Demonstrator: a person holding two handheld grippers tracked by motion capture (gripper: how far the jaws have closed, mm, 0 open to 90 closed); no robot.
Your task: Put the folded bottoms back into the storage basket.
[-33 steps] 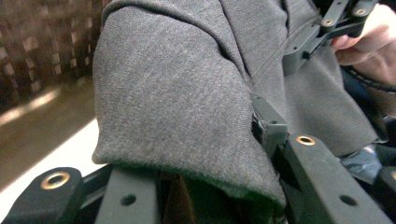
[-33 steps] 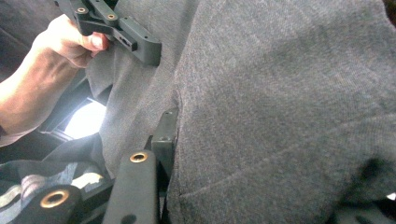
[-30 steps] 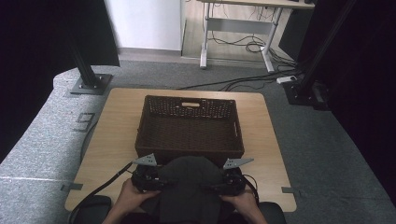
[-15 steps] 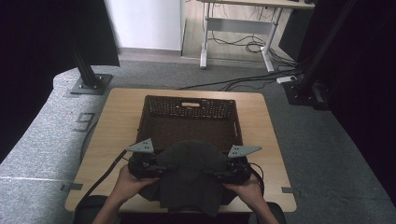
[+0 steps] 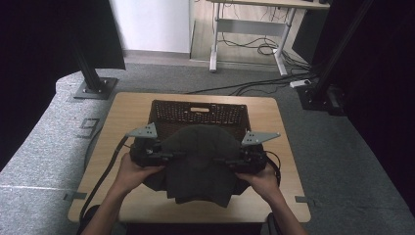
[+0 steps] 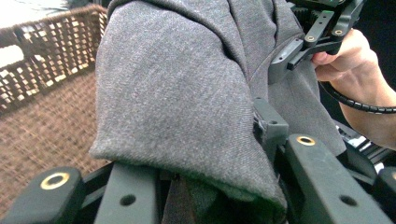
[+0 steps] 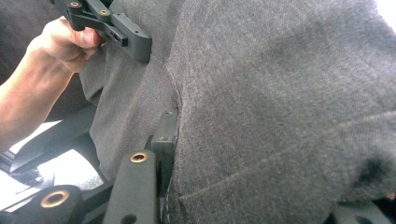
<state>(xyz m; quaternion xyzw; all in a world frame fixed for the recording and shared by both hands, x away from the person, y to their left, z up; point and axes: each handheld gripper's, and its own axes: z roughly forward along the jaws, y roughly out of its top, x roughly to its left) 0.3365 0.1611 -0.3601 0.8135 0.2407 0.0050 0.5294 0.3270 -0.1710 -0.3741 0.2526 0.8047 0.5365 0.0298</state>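
Left gripper (image 5: 169, 156) was clamped on one side edge of the grey cloth (image 5: 200, 161); in the left gripper view the fabric (image 6: 187, 107) draped over and bunched between its black jaws. Right gripper (image 5: 227, 160) was likewise closed on the opposite side edge; in the right gripper view the cloth (image 7: 280, 112) lay folded over the jaws, and the exact pinch point was hidden by the fabric, so the grip is inferred from how the cloth hung.

Both grippers were held level and facing each other, the cloth slung between them. Its upper part humped up between them and its lower hem hung toward the person. Left hand (image 5: 131, 172) and right hand (image 5: 264, 178) gripped the handles from the near side.

Just beyond the grippers sat a dark woven basket (image 5: 198, 110); the raised cloth overlapped the basket's near rim in the high view. The left gripper view showed the basket's wicker wall (image 6: 51, 51) and floor beside the cloth.

Under everything was the wooden table (image 5: 122, 117). Grey carpet (image 5: 44, 147) surrounded it.
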